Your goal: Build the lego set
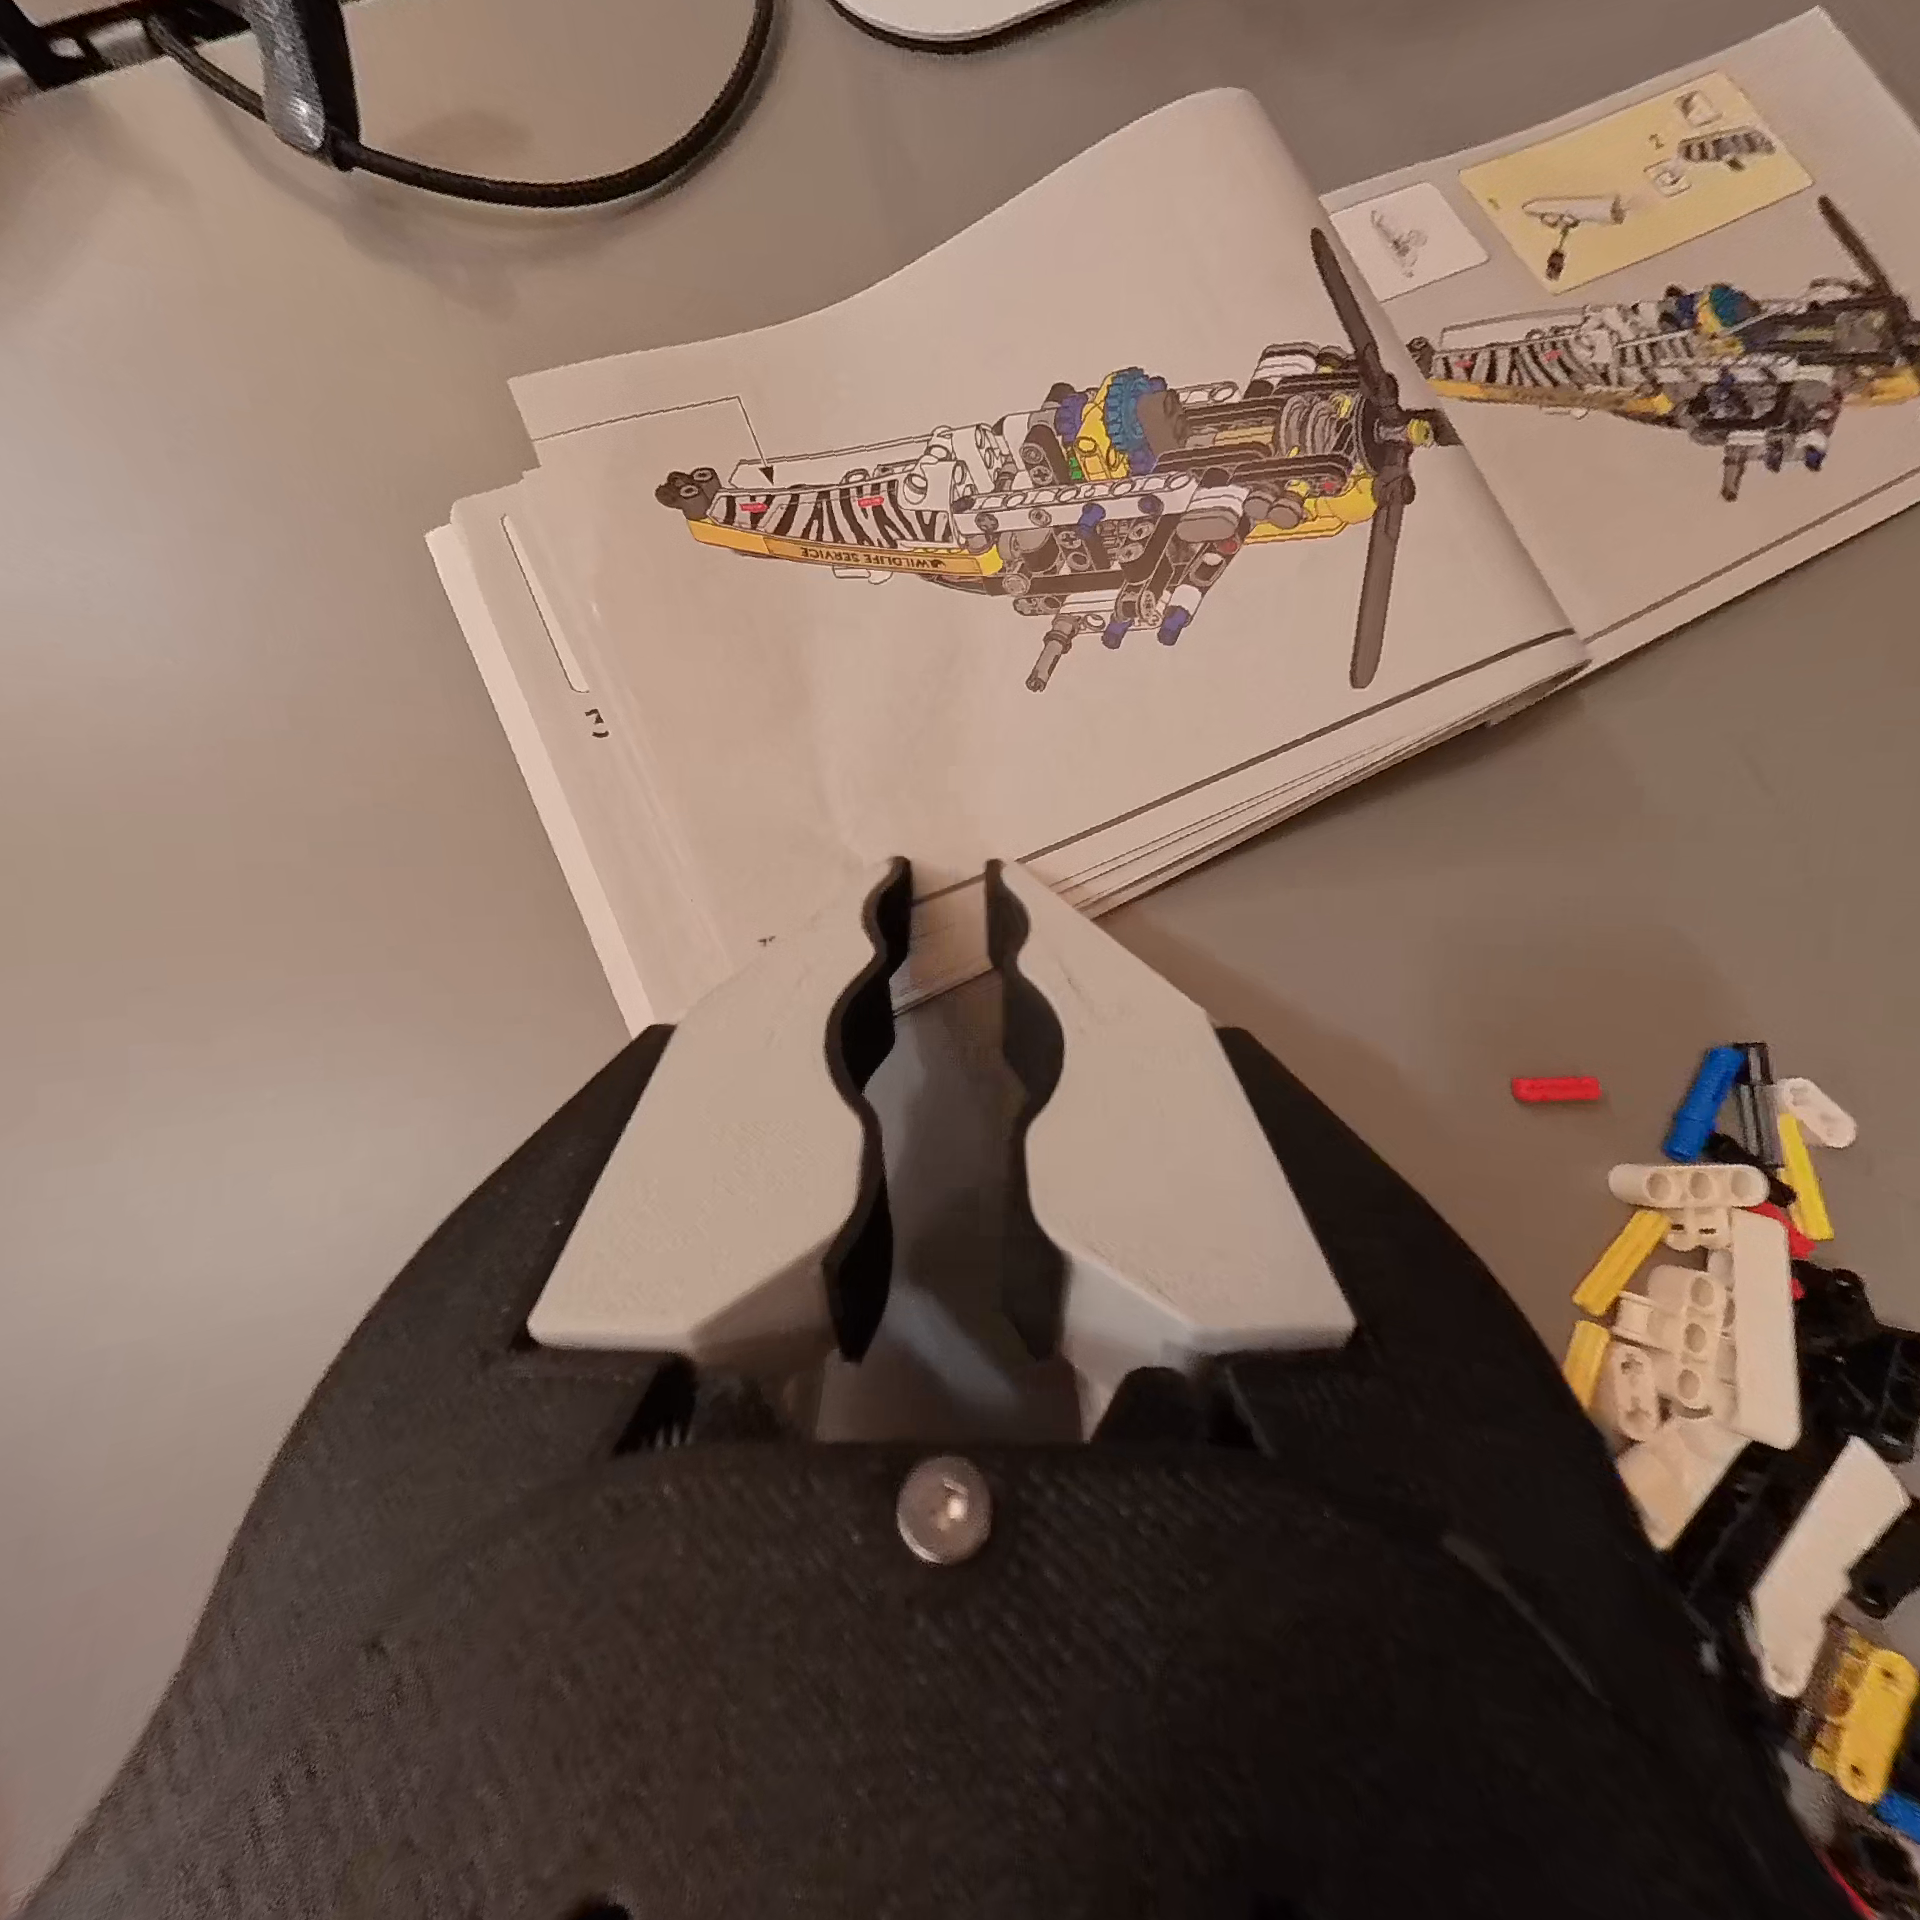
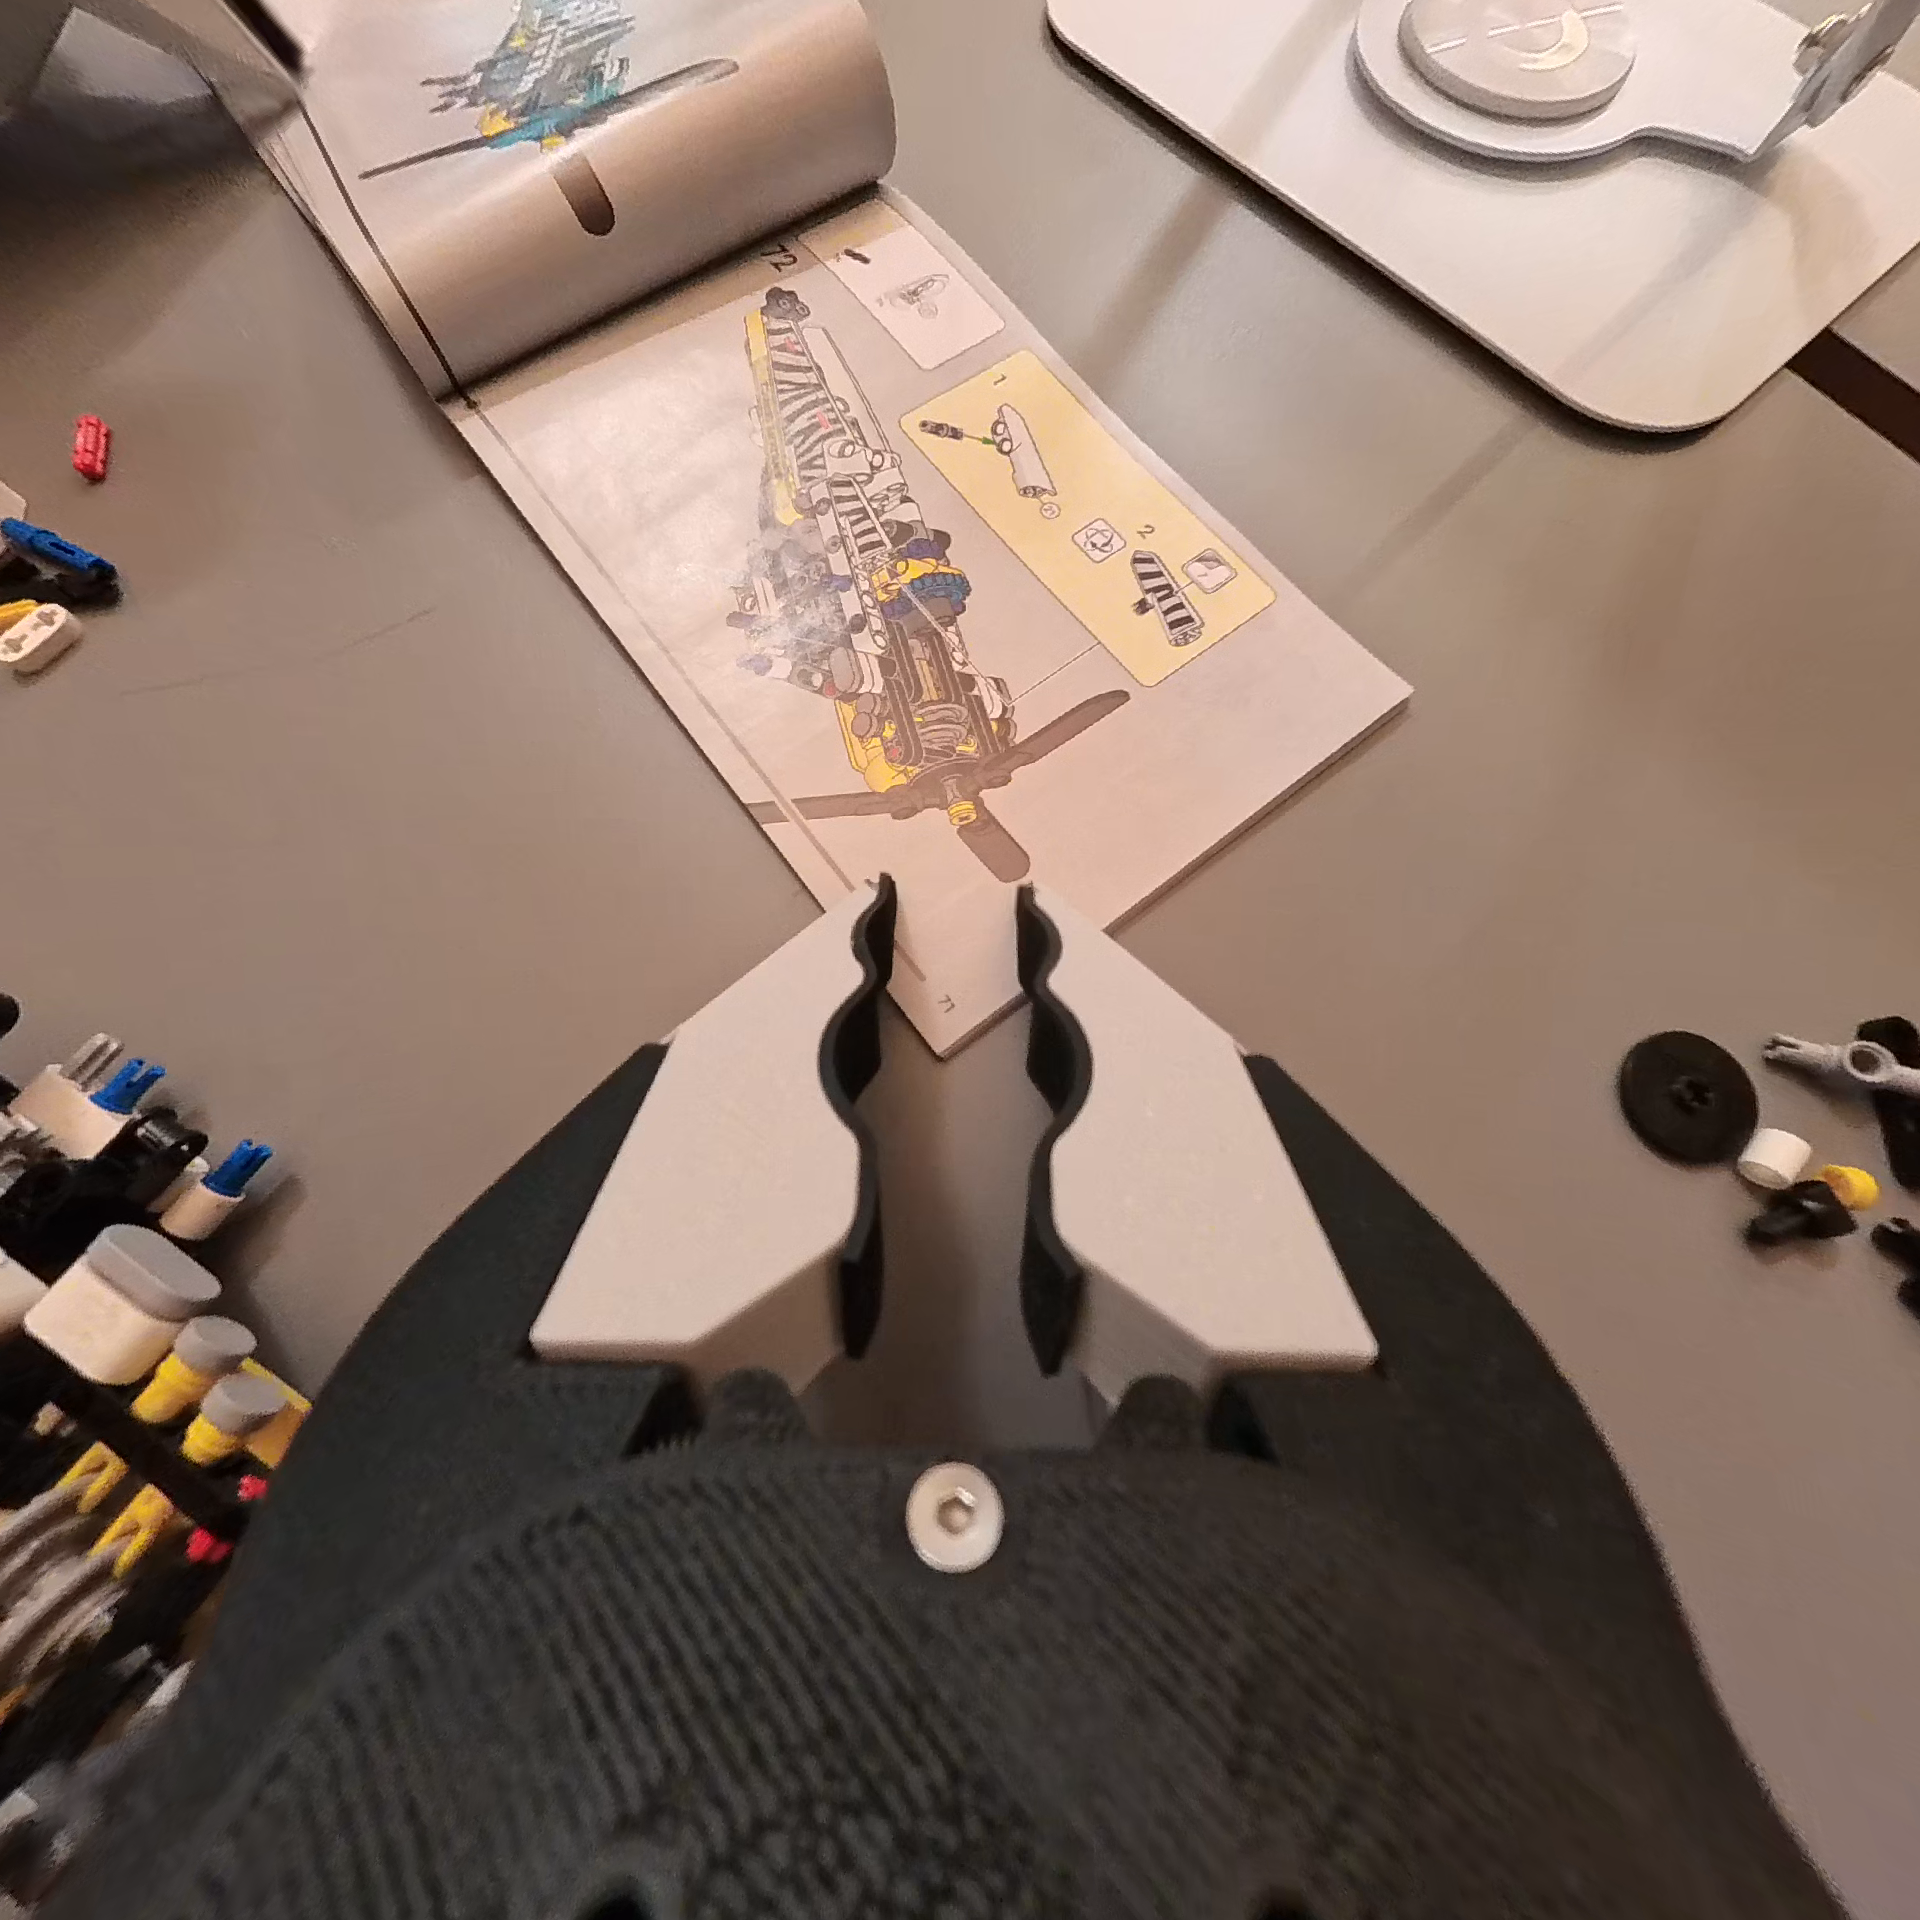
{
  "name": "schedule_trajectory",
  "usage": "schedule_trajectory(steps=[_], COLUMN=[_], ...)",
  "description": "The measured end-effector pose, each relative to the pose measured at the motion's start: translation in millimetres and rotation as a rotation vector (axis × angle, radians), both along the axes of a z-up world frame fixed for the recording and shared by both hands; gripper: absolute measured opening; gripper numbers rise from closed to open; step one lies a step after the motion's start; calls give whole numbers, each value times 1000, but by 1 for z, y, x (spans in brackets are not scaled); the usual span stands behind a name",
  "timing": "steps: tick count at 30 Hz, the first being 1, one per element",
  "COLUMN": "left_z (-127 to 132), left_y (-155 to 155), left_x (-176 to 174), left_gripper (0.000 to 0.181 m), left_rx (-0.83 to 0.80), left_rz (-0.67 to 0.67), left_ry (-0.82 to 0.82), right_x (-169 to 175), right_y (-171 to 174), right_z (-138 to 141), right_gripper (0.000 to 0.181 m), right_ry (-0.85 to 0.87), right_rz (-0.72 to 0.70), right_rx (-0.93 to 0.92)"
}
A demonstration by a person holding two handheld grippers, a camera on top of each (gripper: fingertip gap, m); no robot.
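An open instruction booklet (image 1: 935, 644) lies on the grey table, showing pictures of a striped yellow and white model; it also shows in the right wrist view (image 2: 1039, 665). My left gripper (image 1: 948, 873) is open and empty, its tips over the booklet's near edge. My right gripper (image 2: 951, 896) is open and empty, its tips over the booklet's near corner. The partly built model (image 1: 1725, 1382) of white, yellow and black pieces lies at the right of the left view, and at the lower left of the right view (image 2: 114, 1340).
A small red pin (image 1: 1555, 1088) lies alone near the model. Loose pieces, including a black round disc (image 2: 1686, 1093), lie at the right. A pale flat stand base (image 2: 1455, 208) sits far right. Black cables (image 1: 520, 156) cross the far left. One gripper's finger ends stand about 30 cm off the other's. The right gripper is farther from the small red pin (image 1: 1555, 1088), some 20 cm, than the left, some 11 cm. Seen from the right wrist view (image 2: 88, 436) as well.
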State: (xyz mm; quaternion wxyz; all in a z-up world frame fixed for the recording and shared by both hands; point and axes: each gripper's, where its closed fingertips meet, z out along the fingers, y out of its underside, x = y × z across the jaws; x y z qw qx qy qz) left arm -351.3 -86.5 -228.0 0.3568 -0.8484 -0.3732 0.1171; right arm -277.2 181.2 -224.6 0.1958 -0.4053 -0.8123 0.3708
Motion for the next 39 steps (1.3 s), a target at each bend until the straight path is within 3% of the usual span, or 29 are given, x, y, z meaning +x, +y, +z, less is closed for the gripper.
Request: schedule_trajectory(steps=[4, 9, 16, 35, 37, 39], left_z=[7, 30, 67, 72, 72, 75], left_y=[0, 3, 21, 22, 25, 39], left_x=[-3, -8, 4, 5, 9, 34], left_gripper=[27, 27, 23, 7, 6, 0], left_rx=[42, 153, 324, 313, 315, 352], left_rz=[10, 16, -103, -125, -153, -330], left_ry=[8, 74, 183, 239, 241, 214], right_x=[1, -3, -5, -4, -5, -6], right_y=[3, 9, 22, 23, 23, 23], right_z=[3, 22, 41, 49, 50, 51], right_gripper=[23, 23, 22, 18, 23, 26], right_ry=[24, 92, 159, 135, 141, 146], right_rz=[-12, -49, -100, -111, -116, -120], right_rx=[1, -88, -146, -329, -336, -345])
